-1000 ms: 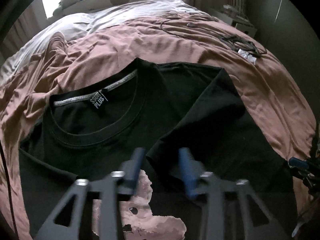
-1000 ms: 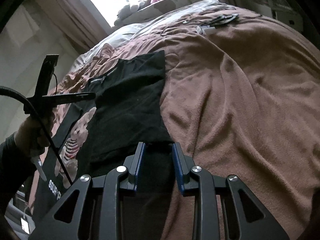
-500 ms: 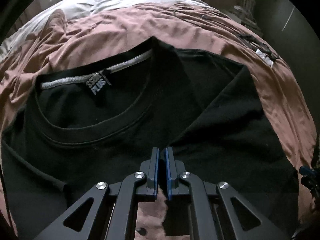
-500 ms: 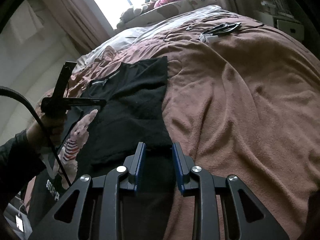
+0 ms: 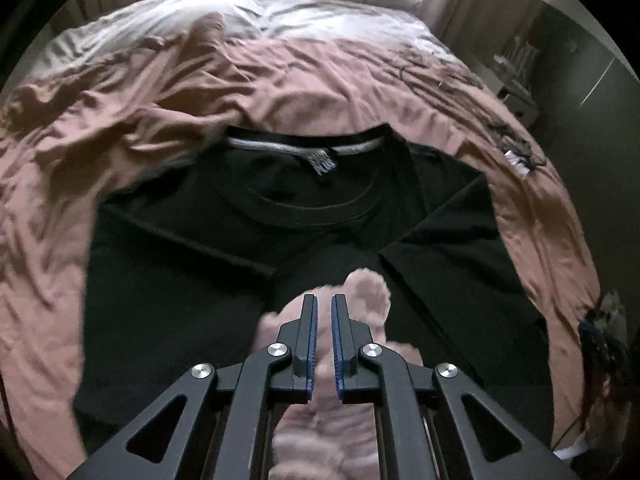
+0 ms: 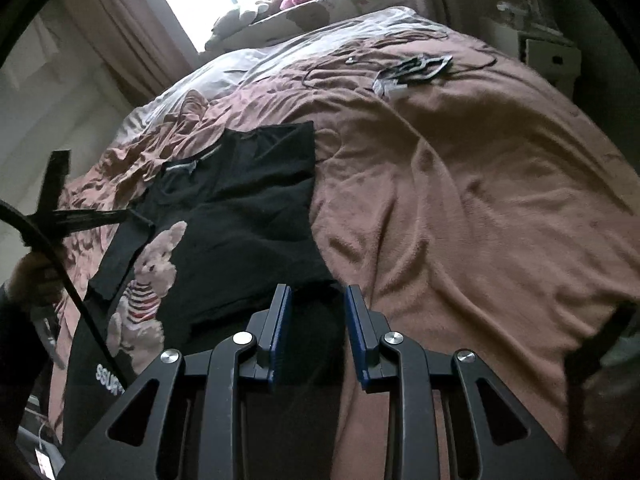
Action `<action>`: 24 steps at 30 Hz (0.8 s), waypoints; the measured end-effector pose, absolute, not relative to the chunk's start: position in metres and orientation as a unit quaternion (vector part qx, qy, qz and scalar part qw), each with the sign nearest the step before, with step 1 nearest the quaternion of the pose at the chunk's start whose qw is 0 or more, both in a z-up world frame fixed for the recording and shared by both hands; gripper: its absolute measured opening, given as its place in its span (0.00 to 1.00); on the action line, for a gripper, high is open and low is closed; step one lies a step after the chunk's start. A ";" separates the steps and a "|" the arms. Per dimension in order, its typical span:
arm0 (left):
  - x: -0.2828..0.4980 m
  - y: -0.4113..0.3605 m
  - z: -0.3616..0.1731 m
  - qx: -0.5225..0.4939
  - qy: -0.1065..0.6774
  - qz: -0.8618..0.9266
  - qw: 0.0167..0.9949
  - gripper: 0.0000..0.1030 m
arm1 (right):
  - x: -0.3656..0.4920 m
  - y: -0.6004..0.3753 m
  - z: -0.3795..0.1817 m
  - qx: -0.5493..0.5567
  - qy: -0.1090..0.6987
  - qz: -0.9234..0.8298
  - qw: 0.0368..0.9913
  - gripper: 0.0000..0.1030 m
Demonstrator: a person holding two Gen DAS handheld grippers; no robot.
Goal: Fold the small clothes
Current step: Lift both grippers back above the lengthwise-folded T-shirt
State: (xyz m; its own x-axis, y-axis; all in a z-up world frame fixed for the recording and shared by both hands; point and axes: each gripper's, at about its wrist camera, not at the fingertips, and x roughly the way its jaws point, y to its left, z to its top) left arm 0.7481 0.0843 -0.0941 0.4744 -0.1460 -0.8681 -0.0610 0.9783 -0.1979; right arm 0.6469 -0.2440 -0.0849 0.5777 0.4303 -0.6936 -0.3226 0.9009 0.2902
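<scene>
A black T-shirt (image 5: 208, 248) with a pink bunny print (image 5: 368, 292) lies on the brown blanket (image 5: 120, 120), its right side folded inward. It also shows in the right wrist view (image 6: 256, 208), with the bunny print (image 6: 152, 276). My left gripper (image 5: 324, 304) is nearly shut, with a narrow gap and nothing between its pads, above the bunny print. In the right wrist view the left gripper (image 6: 138, 218) hovers by the left sleeve. My right gripper (image 6: 316, 296) is open over the shirt's lower right edge, empty.
Tangled cables and a white tag (image 6: 412, 72) lie on the far right of the blanket (image 6: 480, 200). A grey sheet (image 5: 300, 16) and pillows lie at the head. Shelves (image 6: 548, 52) stand beside the bed on the right.
My left gripper closed, then pulled back toward the shirt's middle; the collar is now farther away and the bunny print sits under its fingers. My right gripper stayed open in place.
</scene>
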 end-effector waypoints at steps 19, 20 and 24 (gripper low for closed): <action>0.550 0.145 0.028 -0.146 0.434 -0.019 0.889 1.00 | 0.494 -0.215 0.053 -0.009 0.371 0.191 0.909 1.00; 0.539 0.145 0.031 -0.148 0.431 -0.017 0.890 1.00 | 0.485 -0.216 0.056 -0.010 0.369 0.189 0.910 1.00; 0.491 0.142 0.046 -0.143 0.416 -0.015 0.898 1.00 | 0.447 -0.222 0.064 -0.018 0.364 0.177 0.914 1.00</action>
